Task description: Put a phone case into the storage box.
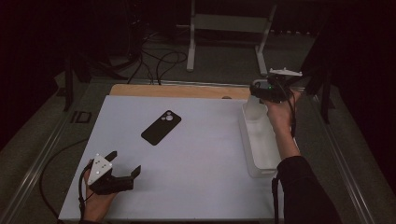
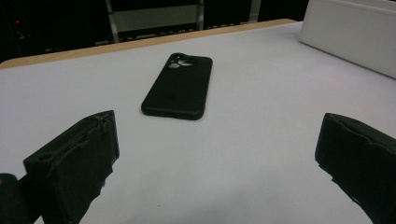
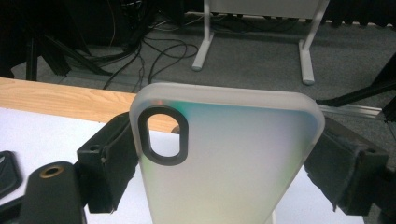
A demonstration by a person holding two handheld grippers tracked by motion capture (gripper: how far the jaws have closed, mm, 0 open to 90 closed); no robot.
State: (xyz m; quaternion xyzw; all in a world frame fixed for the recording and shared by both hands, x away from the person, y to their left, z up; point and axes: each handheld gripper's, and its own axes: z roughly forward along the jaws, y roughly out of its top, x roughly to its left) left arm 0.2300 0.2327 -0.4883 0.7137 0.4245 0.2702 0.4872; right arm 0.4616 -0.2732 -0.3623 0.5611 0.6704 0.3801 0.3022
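A black phone case point(image 1: 161, 127) point(image 2: 179, 86) lies flat on the white tabletop point(image 1: 196, 158), camera cutout facing up. My left gripper point(image 1: 125, 161) point(image 2: 215, 158) rests near the front left of the table, jaws wide open and empty, a short way in front of that case. My right gripper point(image 1: 259, 94) point(image 3: 224, 156) is at the back right, shut on a frosted translucent phone case point(image 1: 253, 108) point(image 3: 233, 158). That case stands upright between the jaws, its oval camera hole at upper left, above the far end of a white tray point(image 1: 248, 149).
The white tray point(image 2: 355, 32) runs along the table's right side. A wooden strip point(image 1: 177, 90) point(image 3: 60, 100) borders the far edge. Beyond it, white stand legs point(image 1: 191, 46) and cables point(image 1: 159, 60) lie on the floor.
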